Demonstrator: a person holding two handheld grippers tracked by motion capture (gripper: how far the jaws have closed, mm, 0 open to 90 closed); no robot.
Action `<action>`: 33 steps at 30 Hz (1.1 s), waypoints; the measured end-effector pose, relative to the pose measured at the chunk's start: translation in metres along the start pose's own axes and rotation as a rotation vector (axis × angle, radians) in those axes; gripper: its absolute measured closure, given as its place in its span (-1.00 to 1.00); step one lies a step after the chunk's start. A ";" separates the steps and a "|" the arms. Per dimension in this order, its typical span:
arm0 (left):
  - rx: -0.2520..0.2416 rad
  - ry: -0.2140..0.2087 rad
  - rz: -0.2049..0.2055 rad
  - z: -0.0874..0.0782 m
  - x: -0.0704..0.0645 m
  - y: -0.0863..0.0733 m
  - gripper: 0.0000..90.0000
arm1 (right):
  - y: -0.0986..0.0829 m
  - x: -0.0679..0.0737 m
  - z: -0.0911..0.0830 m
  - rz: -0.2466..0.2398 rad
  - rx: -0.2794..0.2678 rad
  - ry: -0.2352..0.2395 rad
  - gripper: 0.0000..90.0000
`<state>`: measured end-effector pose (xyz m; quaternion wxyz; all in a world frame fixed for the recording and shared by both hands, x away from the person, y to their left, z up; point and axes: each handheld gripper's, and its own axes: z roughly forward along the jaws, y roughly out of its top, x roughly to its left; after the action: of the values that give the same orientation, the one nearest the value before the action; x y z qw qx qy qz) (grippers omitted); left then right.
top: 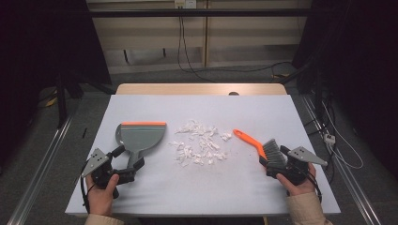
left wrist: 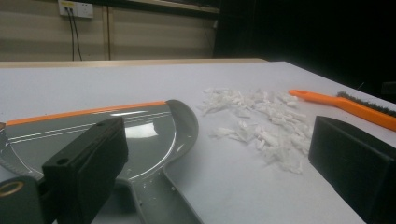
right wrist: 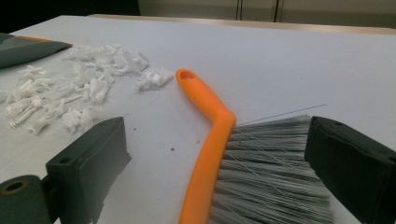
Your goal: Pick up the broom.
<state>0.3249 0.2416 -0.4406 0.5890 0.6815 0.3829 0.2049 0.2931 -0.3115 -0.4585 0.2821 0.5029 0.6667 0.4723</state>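
Left gripper view: black jaws stand wide apart, gripping nothing. The near jaw hangs over the grey dustpan (left wrist: 140, 135), whose handle runs down between the jaws; the far jaw sits off to the side over bare table. Beyond lies the scatter of white paper scraps (left wrist: 261, 121).

Right gripper view: jaws also spread, straddling the brush (right wrist: 233, 172). Its grey bristles and orange spine lie between them, neither jaw seen pressing on it. The orange handle angles away toward the scraps (right wrist: 70, 98).

High view: left gripper (top: 126, 165) at the dustpan's (top: 140, 136) handle end, right gripper (top: 273, 161) at the brush's (top: 263, 149) bristle end, scraps (top: 201, 143) between dustpan and brush on the white table (top: 197, 187). Dustpan's orange lip faces the far edge.
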 end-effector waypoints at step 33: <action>-0.021 -0.009 0.039 -0.004 -0.003 0.003 -0.91 | 0.046 0.000 0.063 -0.097 0.258 0.006 -0.63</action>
<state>0.3210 0.2417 -0.4368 0.5936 0.6836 0.3648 0.2174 0.3650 -0.2873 -0.4418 0.2353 0.5007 0.7462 0.3701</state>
